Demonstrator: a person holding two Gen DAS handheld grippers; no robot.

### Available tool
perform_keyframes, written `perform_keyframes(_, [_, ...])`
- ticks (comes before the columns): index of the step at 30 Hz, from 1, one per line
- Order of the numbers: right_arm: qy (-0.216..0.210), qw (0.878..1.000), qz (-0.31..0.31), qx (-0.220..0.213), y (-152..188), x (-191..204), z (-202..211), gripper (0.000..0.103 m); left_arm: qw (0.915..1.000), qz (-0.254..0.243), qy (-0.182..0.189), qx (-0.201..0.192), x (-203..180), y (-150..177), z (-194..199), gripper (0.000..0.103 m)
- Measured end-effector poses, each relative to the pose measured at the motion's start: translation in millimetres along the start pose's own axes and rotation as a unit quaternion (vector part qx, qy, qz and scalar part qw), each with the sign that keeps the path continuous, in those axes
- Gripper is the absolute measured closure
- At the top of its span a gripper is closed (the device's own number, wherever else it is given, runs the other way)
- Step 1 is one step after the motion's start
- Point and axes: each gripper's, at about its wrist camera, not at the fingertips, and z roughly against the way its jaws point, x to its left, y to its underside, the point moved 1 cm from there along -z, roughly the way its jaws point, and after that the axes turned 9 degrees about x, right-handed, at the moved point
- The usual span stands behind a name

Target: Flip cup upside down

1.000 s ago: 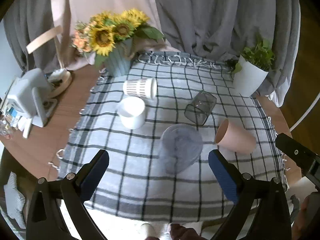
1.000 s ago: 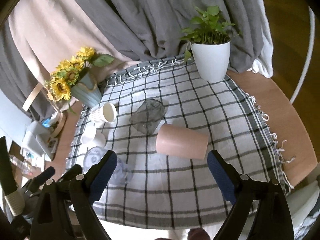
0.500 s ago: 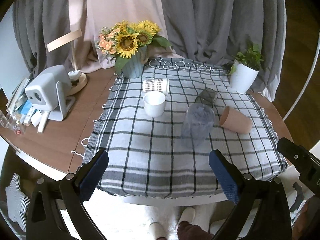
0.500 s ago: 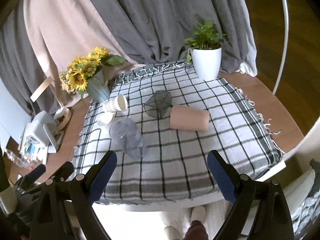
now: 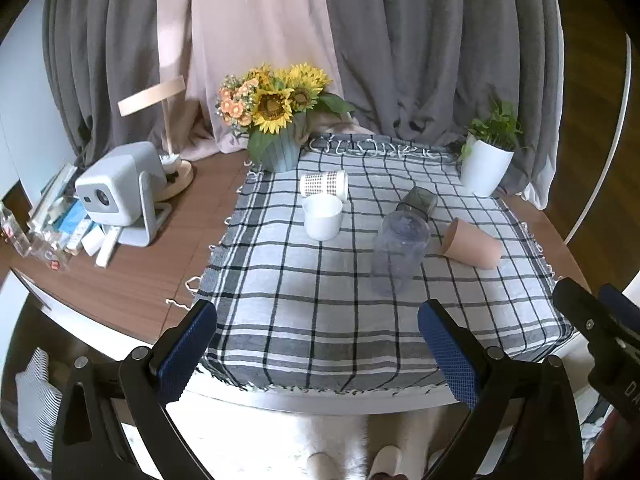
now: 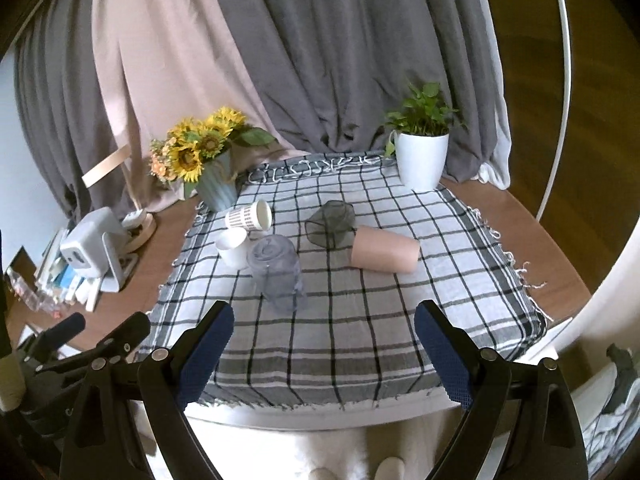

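Observation:
Several cups sit on a checked cloth [image 5: 320, 312] [image 6: 360, 320]. A clear bluish tumbler [image 5: 398, 252] [image 6: 278, 270] stands with its wider end down. A pink cup [image 5: 472, 240] [image 6: 384, 254] lies on its side. A dark glass cup [image 5: 418, 202] [image 6: 332, 224] lies tipped. A white cup [image 5: 322, 216] [image 6: 234, 248] stands upright. A patterned paper cup [image 5: 324, 184] [image 6: 248, 216] lies on its side. My left gripper [image 5: 318, 354] and right gripper [image 6: 324, 354] are open, empty, held off the table's near edge.
A sunflower vase [image 5: 276, 136] [image 6: 212, 176] stands at the cloth's back left, a white plant pot [image 5: 484, 164] [image 6: 422, 160] at the back right. A white projector [image 5: 116, 188], a lamp and clutter fill the wooden table's left side. Curtains hang behind.
Both grippers have pulled back and up from the table, so the cups look smaller and farther. No cup has moved. Both grippers stay open.

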Motion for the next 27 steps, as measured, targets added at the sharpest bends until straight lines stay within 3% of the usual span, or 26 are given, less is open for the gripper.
perform_keyframes(27, [0.002,1.0,-0.023,-0.007,2.8,-6.2,6.2,0.011,0.9999,-0.006,0.007,-0.011,0.8,-3.4,5.8,0.001])
